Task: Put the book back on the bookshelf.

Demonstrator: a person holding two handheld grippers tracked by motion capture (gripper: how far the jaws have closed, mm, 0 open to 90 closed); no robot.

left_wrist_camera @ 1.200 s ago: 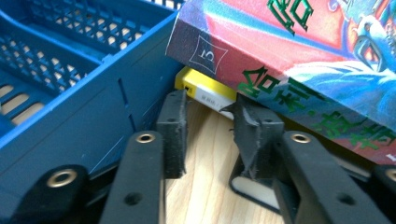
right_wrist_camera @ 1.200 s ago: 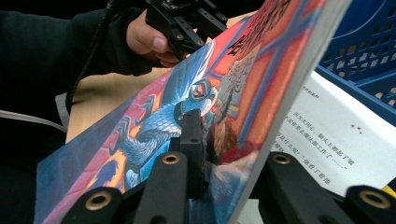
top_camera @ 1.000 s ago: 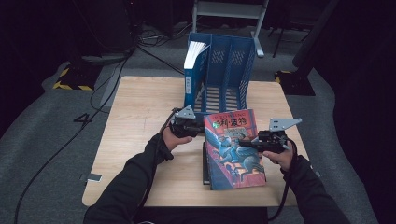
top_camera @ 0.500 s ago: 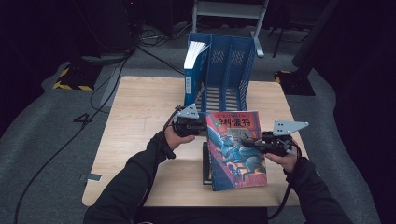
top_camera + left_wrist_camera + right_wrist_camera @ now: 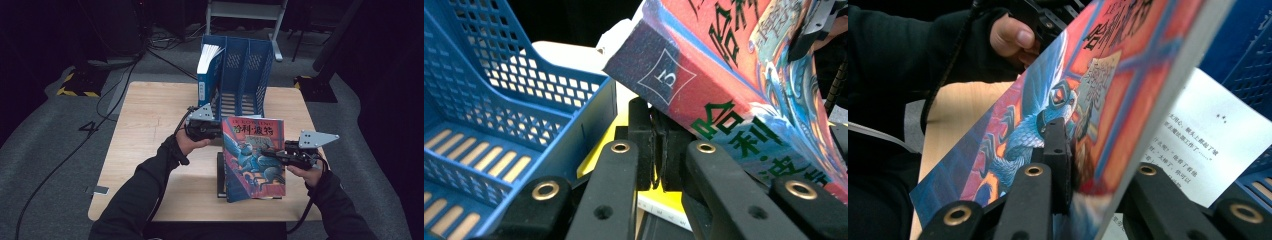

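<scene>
Wooden table (image 5: 145,130), book (image 5: 255,160) beside file rack (image 5: 240,70)

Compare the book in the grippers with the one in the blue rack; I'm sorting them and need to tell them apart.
The red-covered book shows its illustrated front cover, tilted above the table; the blue-spined book stands upright, showing its spine and page edges. The red-covered book is clamped between the left gripper and right gripper; the blue-spined book sits untouched in the blue file rack's leftmost slot. Both are thick.
</scene>
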